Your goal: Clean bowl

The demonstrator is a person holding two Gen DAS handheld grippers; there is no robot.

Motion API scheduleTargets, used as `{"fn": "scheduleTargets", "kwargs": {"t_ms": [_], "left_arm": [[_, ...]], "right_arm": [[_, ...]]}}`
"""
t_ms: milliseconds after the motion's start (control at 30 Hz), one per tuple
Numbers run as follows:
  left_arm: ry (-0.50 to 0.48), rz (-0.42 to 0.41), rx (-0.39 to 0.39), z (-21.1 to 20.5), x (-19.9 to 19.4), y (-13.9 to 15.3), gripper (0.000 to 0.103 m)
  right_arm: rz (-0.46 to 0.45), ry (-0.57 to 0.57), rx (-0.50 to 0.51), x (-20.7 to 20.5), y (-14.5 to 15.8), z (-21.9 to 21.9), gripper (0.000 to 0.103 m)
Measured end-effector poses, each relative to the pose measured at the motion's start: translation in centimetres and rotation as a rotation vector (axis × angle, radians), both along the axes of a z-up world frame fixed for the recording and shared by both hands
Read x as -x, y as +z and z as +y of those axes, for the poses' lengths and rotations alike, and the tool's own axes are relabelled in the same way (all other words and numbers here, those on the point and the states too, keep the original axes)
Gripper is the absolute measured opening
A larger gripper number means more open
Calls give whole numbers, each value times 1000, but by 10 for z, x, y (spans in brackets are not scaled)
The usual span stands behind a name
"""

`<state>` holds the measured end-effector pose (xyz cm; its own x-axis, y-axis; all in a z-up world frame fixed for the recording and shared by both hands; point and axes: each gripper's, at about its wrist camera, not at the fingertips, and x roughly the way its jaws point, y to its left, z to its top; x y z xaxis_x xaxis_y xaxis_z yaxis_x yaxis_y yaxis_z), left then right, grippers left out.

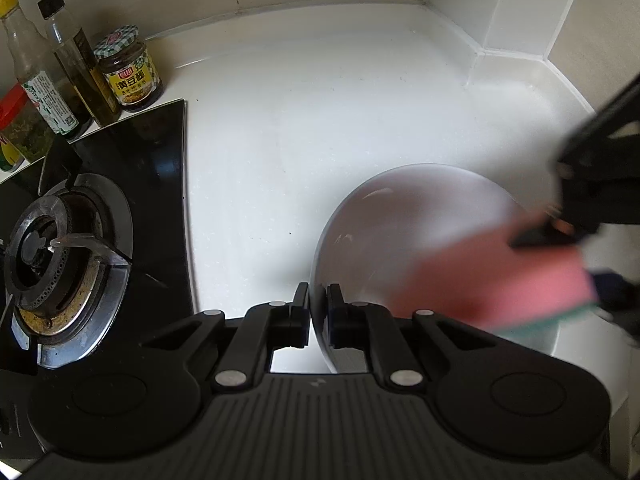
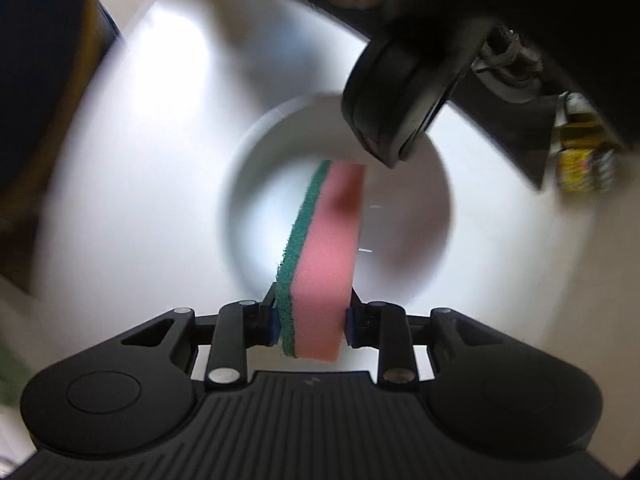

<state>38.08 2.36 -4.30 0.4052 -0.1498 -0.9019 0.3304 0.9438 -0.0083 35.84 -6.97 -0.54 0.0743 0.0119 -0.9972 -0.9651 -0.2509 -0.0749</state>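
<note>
A white bowl (image 1: 404, 216) stands on the white counter (image 1: 304, 120), and my left gripper (image 1: 319, 304) is shut on its near rim, one finger inside and one outside. In the right wrist view the same bowl (image 2: 408, 216) lies straight below, blurred by motion. My right gripper (image 2: 310, 324) is shut on a pink sponge with a green scouring side (image 2: 324, 256), which hangs over the bowl's inside. The left wrist view shows that sponge (image 1: 496, 276) blurred over the bowl's right half, with the right gripper's black body beside it.
A black gas hob with a burner (image 1: 60, 256) lies left of the bowl. Bottles and a sauce jar (image 1: 130, 70) stand at the back left by the wall. The tiled wall corner (image 1: 480, 52) closes the counter at the back right.
</note>
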Motion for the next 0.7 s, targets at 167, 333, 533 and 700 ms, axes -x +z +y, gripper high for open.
{"fn": "scheduleTargets", "kwargs": {"t_ms": [167,333,533,700], "left_arm": [[10,-7,13,3,-1,-2,7],[-19,-20,-14,-3,2,-1,8],[-57,-27,-41,-7,0,-3,9],[-52,-34,-37,-8,0,-6,9]], "right_arm": [[46,-278,-148,-30,45,-29,25],[-331,-309,-155,-48,33,-36,25],[-351,-153,-165,-53,-10,16,25],[-330,-73,-137,-45,-23,31,25]]}}
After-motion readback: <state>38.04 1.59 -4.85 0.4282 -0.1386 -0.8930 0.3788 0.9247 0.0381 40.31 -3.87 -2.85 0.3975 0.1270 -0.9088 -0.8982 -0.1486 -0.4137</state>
